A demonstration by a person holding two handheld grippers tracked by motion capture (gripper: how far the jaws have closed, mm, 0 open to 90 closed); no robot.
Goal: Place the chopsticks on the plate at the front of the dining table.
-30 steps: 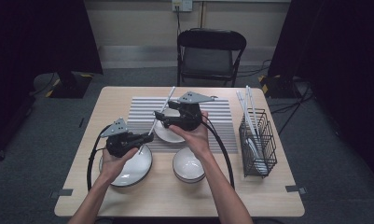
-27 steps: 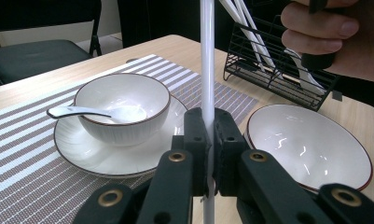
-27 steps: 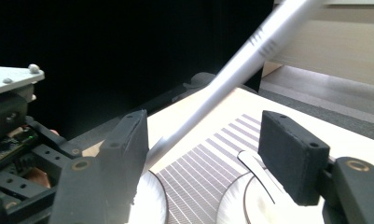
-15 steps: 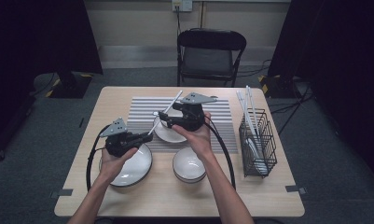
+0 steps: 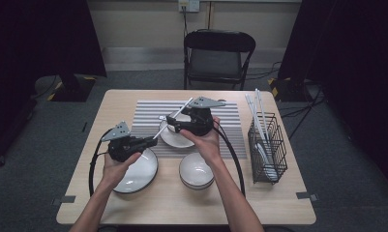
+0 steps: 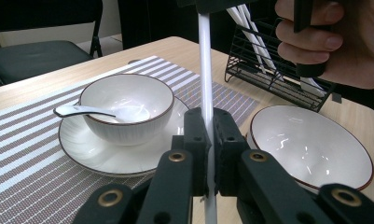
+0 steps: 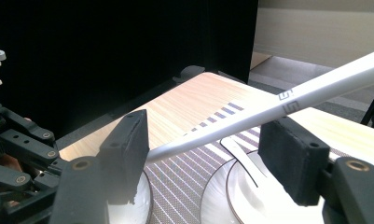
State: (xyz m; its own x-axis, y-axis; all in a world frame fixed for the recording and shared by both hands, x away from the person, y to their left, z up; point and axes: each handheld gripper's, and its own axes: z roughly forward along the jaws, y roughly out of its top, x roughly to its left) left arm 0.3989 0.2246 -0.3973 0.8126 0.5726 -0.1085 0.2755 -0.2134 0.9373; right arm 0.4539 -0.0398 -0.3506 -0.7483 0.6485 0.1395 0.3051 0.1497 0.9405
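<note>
My left gripper [image 6: 208,140] is shut on the lower end of a long white chopstick [image 6: 204,60], which rises straight up from its jaws. In the high view this gripper [image 5: 150,140] sits over the table's left side and the chopstick [image 5: 174,117] slants up to the right. The right gripper [image 7: 210,156] stands open; the chopstick [image 7: 250,116] crosses the gap between its two black pads [image 7: 128,154] without being pressed. Seen from above, the right gripper [image 5: 171,122] hovers over a white bowl [image 6: 126,100] that sits on a plate [image 6: 96,149] and holds a white spoon [image 6: 82,110].
A striped placemat [image 5: 230,116] lies under the plate. A second bowl [image 5: 196,169] stands near the front and a wide white dish [image 5: 138,174] lies under my left hand. A black wire rack [image 5: 266,145] with white utensils stands at the right. A folding chair [image 5: 218,53] stands behind the table.
The chopstick's upper end has swung slightly to the right. Both hands have hardly moved.
</note>
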